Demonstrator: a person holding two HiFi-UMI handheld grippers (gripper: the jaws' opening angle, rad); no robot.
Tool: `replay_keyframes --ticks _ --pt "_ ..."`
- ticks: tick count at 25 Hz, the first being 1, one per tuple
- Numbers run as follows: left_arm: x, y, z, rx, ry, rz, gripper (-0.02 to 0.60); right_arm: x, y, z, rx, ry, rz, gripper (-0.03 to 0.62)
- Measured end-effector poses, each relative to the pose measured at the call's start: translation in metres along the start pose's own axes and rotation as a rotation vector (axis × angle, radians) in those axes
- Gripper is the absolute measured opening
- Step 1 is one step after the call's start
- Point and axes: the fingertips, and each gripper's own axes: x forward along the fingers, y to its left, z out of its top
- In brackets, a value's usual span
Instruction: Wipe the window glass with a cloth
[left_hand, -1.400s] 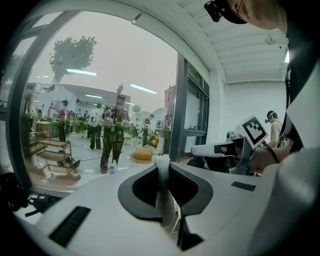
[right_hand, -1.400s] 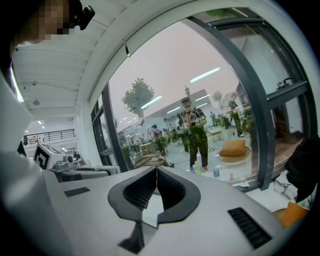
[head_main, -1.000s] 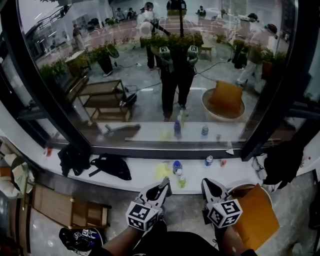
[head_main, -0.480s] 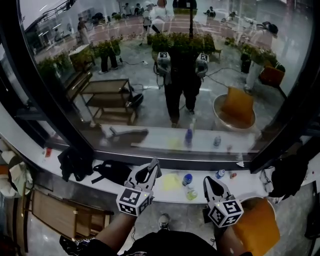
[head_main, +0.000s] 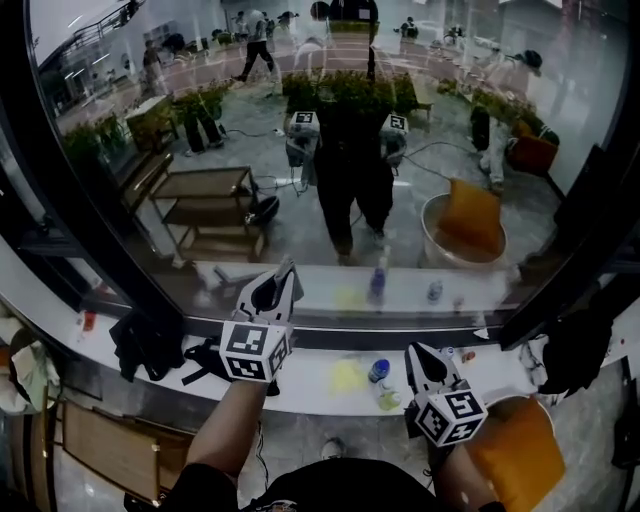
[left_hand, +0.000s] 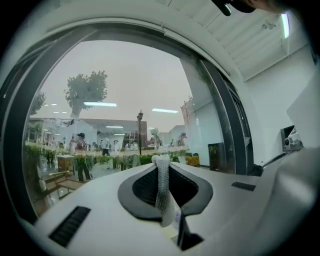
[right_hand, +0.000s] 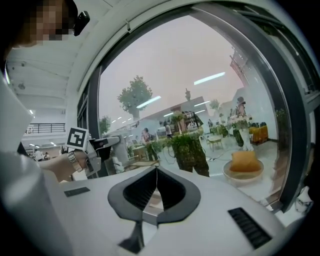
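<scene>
Up at the window glass (head_main: 300, 190).
Pinching cloth (left_hand: 161, 185) in left gripper (head_main: 285, 268) mid-frame; holding right gripper (head_main: 418, 352) closed, empty, lower right.

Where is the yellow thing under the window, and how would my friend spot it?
Start at the big window and drop to the white ledge below its frame. Between the black bag and the blue-capped bottle lies the yellow thing. It is the only flat, pale yellow item there; the bottle stands up and the bag is dark.
</scene>
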Motion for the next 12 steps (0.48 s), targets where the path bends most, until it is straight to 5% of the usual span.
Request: replay_keyframes --ticks 12 --pt "0.068 0.055 0.017 0.005 0.01 0.079 0.034 0.036 -0.003 0.079 -0.137 -0.102 -0.095 0.029"
